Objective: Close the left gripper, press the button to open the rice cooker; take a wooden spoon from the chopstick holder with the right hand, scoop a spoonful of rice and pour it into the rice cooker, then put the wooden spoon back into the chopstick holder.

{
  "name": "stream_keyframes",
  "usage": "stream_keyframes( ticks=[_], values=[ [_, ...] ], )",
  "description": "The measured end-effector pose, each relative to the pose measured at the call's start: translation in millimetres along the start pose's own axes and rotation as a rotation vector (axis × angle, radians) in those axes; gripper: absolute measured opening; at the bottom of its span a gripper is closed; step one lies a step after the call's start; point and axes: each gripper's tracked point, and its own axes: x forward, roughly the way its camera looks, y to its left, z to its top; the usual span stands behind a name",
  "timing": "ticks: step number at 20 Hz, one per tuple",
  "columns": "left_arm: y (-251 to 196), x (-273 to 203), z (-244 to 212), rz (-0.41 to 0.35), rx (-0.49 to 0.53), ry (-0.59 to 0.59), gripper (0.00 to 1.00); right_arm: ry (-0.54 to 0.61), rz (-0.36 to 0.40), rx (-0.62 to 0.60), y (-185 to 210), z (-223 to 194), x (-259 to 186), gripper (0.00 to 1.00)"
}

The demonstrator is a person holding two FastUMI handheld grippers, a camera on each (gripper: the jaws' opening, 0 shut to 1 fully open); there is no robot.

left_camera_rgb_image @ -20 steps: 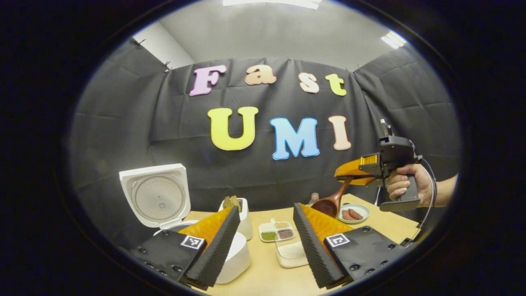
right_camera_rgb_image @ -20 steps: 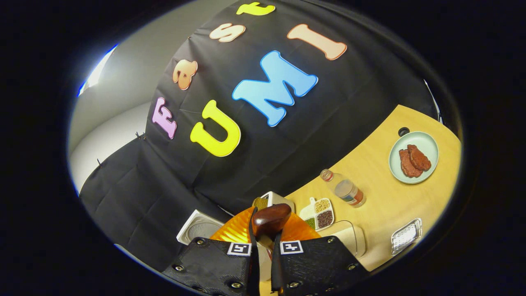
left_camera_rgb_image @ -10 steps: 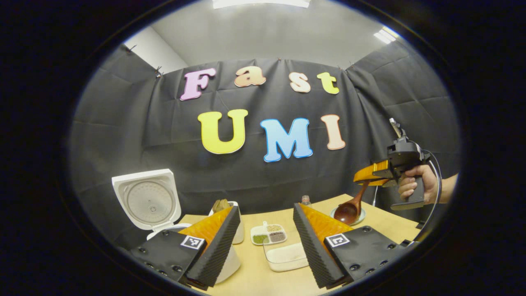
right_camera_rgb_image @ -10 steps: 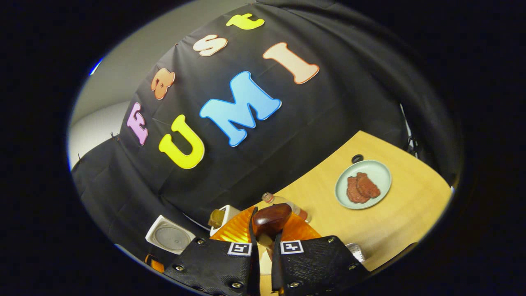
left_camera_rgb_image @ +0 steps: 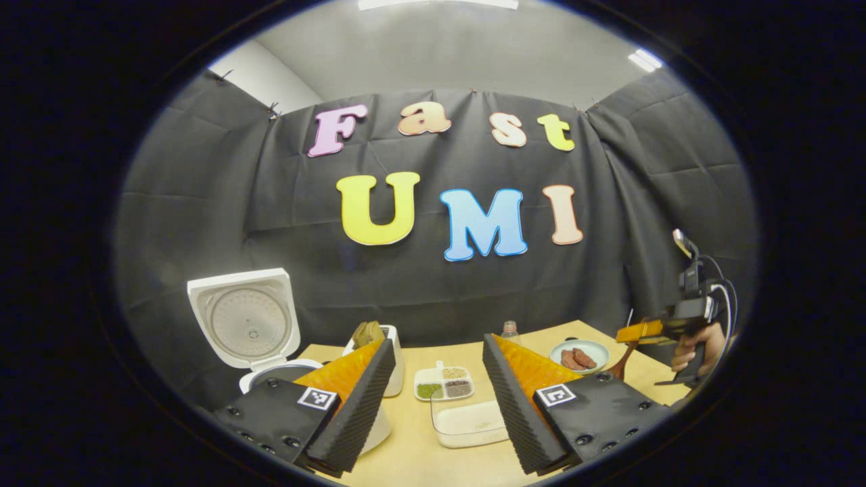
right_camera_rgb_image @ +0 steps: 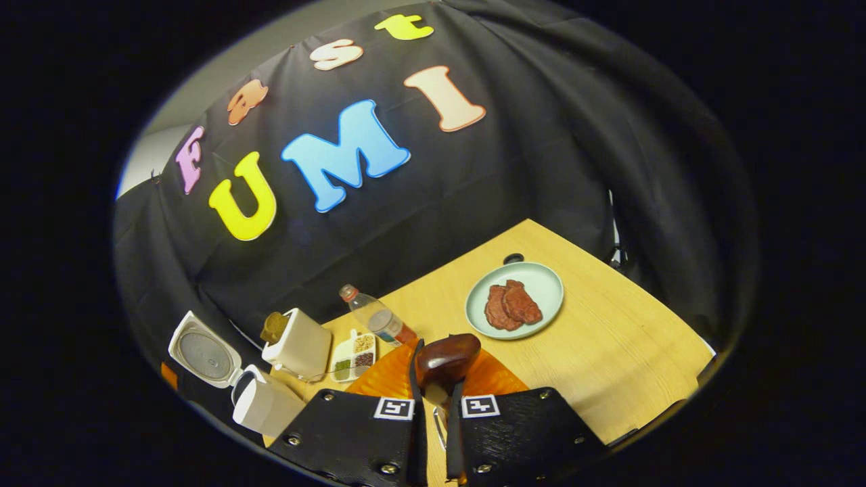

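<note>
- At the left end of the counter (left_camera_rgb_image: 433, 467), the rice cooker (left_camera_rgb_image: 270, 379) is seen with its lid (left_camera_rgb_image: 243, 323) raised, so the button step is judged done.
- Just right of the cooker, the chopstick holder (left_camera_rgb_image: 389, 358) is seen standing upright on the counter.
- In the right gripper view, the wooden spoon (right_camera_rgb_image: 443, 362) is held by its handle in the right gripper (right_camera_rgb_image: 433, 412), whose fingers are closed on it, the bowl pointing forward.
- In the left gripper view, the right gripper (left_camera_rgb_image: 639, 333) is seen at the far right, in a hand (left_camera_rgb_image: 690, 345), with the spoon hanging below it near the plate (left_camera_rgb_image: 580, 353) of reddish food.
- The left gripper (left_camera_rgb_image: 436, 399) is held near and above the counter with its fingers spread apart and nothing between them.
- Beyond its fingers, a clear container (left_camera_rgb_image: 470, 423) with a pale filling, taken to be the rice, is seen beside a small divided dish (left_camera_rgb_image: 443, 384) of grains.
- A bottle (right_camera_rgb_image: 375, 316) is seen lying on the counter, between the holder and the plate.
- The step in hand is judged to be the carrying of the spoon towards the scoop; no rice can be seen in its bowl.
- For the next move, the spoon must be brought left to the container, dipped bowl-first, and lifted level so that nothing is spilled.
</note>
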Motion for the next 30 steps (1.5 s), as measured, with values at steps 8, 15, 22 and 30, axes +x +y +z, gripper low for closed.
stream_keyframes(
  ticks=[8,15,22,30],
  values=[
    [3.6,-6.3,-4.2,0.01,0.029,0.032,0.88,0.018,-0.055,-0.021,-11.6,-45.8,28.8,0.18],
    [-8.0,5.0,7.2,-0.013,0.016,0.005,0.91,-0.107,-0.193,-0.254,-64.0,5.0,-11.3,0.98],
    [2.1,22.1,40.3,-0.084,-0.05,-0.011,0.89,-0.278,-0.068,-0.43,17.2,71.9,-83.3,0.98],
    [168.4,46.0,112.4,0.158,-0.07,-0.068,0.92,-0.281,0.145,-0.469,125.1,71.4,-96.7,0.98]
  ],
)
